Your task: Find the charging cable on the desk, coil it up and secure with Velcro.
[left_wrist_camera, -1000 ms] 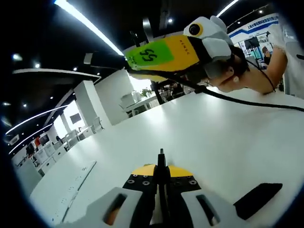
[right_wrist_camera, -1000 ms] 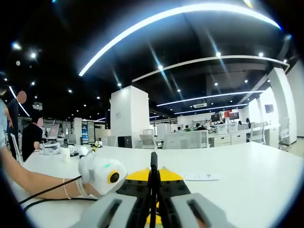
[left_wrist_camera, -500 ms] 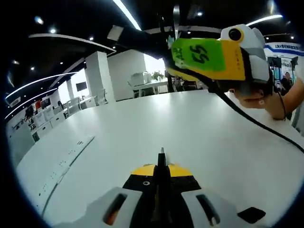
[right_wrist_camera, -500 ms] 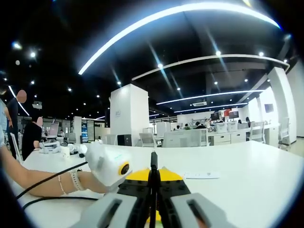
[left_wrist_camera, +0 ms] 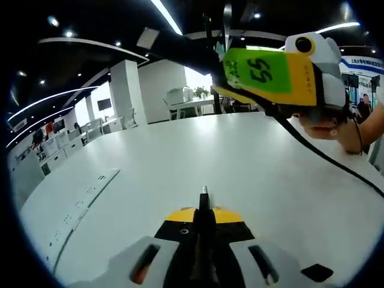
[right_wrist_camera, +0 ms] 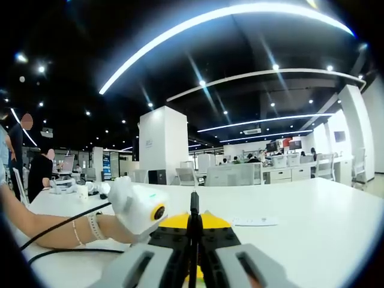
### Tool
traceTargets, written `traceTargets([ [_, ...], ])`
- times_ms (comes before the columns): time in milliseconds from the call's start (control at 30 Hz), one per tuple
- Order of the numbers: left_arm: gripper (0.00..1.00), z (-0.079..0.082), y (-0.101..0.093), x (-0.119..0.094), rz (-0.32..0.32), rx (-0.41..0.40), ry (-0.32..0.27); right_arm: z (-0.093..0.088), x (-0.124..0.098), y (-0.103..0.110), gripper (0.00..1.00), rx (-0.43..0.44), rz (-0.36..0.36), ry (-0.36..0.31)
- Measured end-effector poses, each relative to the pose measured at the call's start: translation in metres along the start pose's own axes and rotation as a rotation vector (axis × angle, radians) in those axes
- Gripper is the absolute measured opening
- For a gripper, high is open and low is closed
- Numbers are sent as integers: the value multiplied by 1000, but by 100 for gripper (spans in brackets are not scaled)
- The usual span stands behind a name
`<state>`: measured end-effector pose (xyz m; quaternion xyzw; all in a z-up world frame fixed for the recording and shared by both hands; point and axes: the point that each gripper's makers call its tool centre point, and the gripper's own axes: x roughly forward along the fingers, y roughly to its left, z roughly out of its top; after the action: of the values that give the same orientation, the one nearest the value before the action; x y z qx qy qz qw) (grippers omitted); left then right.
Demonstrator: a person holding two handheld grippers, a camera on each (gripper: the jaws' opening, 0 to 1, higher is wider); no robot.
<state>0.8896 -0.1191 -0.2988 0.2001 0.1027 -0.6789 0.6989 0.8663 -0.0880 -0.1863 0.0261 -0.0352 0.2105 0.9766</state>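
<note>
1. Left gripper (left_wrist_camera: pixel 203 198): jaws pressed together, nothing between them, held just above the white desk top (left_wrist_camera: pixel 180 162).
2. Right gripper (right_wrist_camera: pixel 193 204): jaws also together with nothing in them. In the left gripper view it shows as a yellow body with a green "55" label, held up in the air by a hand (left_wrist_camera: pixel 327 126).
3. Charging cable: I can't pick it out for certain. The thin black lead (left_wrist_camera: pixel 327 159) running off the right gripper's body looks like the rig's own wire, not the target. Same for the black leads (right_wrist_camera: pixel 57 237) by the person's forearm in the right gripper view.
4. Other items: flat white strip with a row of marks (left_wrist_camera: pixel 81 207) lying near the desk edge; small black flat object (left_wrist_camera: pixel 318 273) on the desk near the left gripper, possibly the Velcro, too little visible to say; small white card (right_wrist_camera: pixel 255 222) lying flat beyond the right gripper.
5. Judged step: search, nothing coiled yet.
6. To do it well:
   - Tilt both cameras down and sweep the desk slowly.
   - Check the black object first.
   - Open the jaws before approaching.
   - Pick the cable near a plug end so the loops stay controlled.
</note>
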Motion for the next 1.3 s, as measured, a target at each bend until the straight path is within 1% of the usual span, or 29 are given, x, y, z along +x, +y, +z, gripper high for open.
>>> traceTargets([
  [100,12,1,2,-1,10,3,-12,0,0,-1,6,1,-2,-1],
  [200,30,3,7,-1,27,-6,-36,0,0,-2,6,2,-5,0],
  [233,35,3,8,-2,34,-10,-34,0,0,-2,6,2,-5,0],
  [300,41,3,10,-2,48,-18,-30,0,0,-2,6,2,-5,1],
  [367,50,3,12,-3,60,-26,-25,0,0,-2,6,2,-5,1],
  [433,57,3,9,-2,55,-40,-18,-1,0,-2,6,-1,-5,2],
  [500,59,3,8,-2,53,-43,-15,-1,0,-2,6,0,-5,2],
  [600,66,2,10,-3,77,-51,-14,0,0,-3,6,3,-6,-2],
  [733,67,1,12,-6,86,-67,-20,1,0,-3,6,3,-6,-3],
  [867,67,8,12,-10,92,-72,-48,1,0,-4,6,3,-7,-4],
  [967,67,12,17,-15,103,-68,-59,1,0,-5,6,3,-7,-6],
  [1067,67,16,26,-26,136,-65,-61,1,0,-5,6,4,-7,-6],
  [1100,67,19,30,-31,152,-70,-71,1,0,-5,6,3,-7,-6],
  [1233,67,35,49,-58,226,-102,-145,0,0,-6,6,2,-6,-5],
  [1300,67,43,56,-71,249,-107,-179,1,0,-6,6,1,-6,-6],
])
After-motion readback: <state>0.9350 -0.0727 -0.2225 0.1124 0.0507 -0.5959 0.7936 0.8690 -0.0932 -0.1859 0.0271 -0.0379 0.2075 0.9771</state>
